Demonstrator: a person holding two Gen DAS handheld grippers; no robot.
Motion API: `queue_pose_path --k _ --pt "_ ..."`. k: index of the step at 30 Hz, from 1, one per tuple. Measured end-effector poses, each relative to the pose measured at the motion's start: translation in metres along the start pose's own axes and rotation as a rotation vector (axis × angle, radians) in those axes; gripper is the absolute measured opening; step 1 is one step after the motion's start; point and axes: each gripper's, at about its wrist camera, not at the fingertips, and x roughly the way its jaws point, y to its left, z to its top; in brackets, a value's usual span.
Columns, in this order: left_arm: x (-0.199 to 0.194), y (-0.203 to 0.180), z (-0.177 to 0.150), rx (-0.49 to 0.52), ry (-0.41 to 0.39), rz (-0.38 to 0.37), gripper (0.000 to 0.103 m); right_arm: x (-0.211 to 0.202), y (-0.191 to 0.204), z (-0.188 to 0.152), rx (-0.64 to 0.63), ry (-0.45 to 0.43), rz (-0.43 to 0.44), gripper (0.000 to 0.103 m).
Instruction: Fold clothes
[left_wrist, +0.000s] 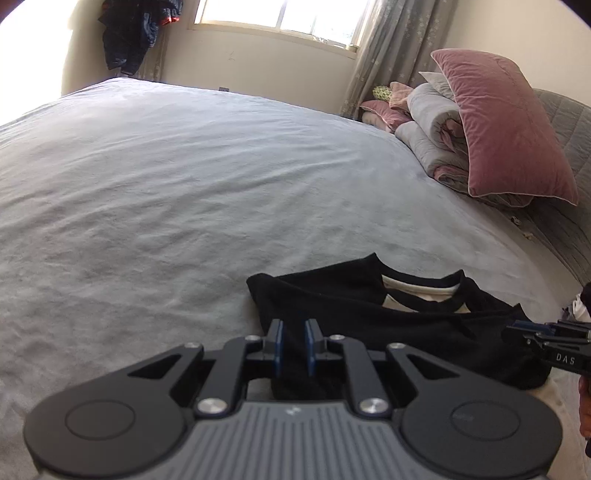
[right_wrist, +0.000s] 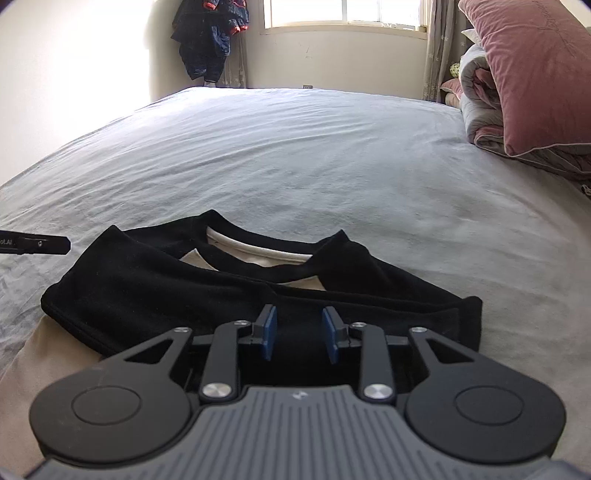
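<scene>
On bed (right_wrist: 295, 155), at 6 o'clock near edge: black garment (right_wrist: 207, 291), folded, collar toward 12. Soft, light, limp; likely sags, so pinch hem corners. Left gripper (left_wrist: 294, 341) fingers narrowly apart, right gripper (right_wrist: 300, 334) fingers apart; neither clamps cloth.

We see a black-and-beige top (right_wrist: 236, 295), folded flat, neckline away from us, lying on the grey bed sheet (right_wrist: 295, 155).

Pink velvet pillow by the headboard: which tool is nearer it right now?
Right. The right tool sits over the pillow-side end of the black folded garment; the left tool is at its far end, away from the pink velvet pillow.
</scene>
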Motion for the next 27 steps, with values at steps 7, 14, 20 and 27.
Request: queue_pose_path --k 7,14,20,27 --pt "0.002 -0.011 -0.029 0.018 0.19 0.076 0.013 -0.025 -0.049 -0.034 0.157 0.167 -0.092 0.032" --pt "-0.038 -0.028 -0.05 -0.014 0.297 0.088 0.03 -0.089 -0.055 -0.056 0.219 0.176 -0.062 0.041" --pt "-0.071 -0.037 -0.097 0.012 0.39 0.064 0.034 -0.126 -0.048 -0.092 0.221 0.305 -0.048 0.042" --pt "-0.115 -0.028 -0.138 -0.01 0.432 -0.017 0.034 -0.155 -0.056 -0.144 0.313 0.454 0.018 0.042"
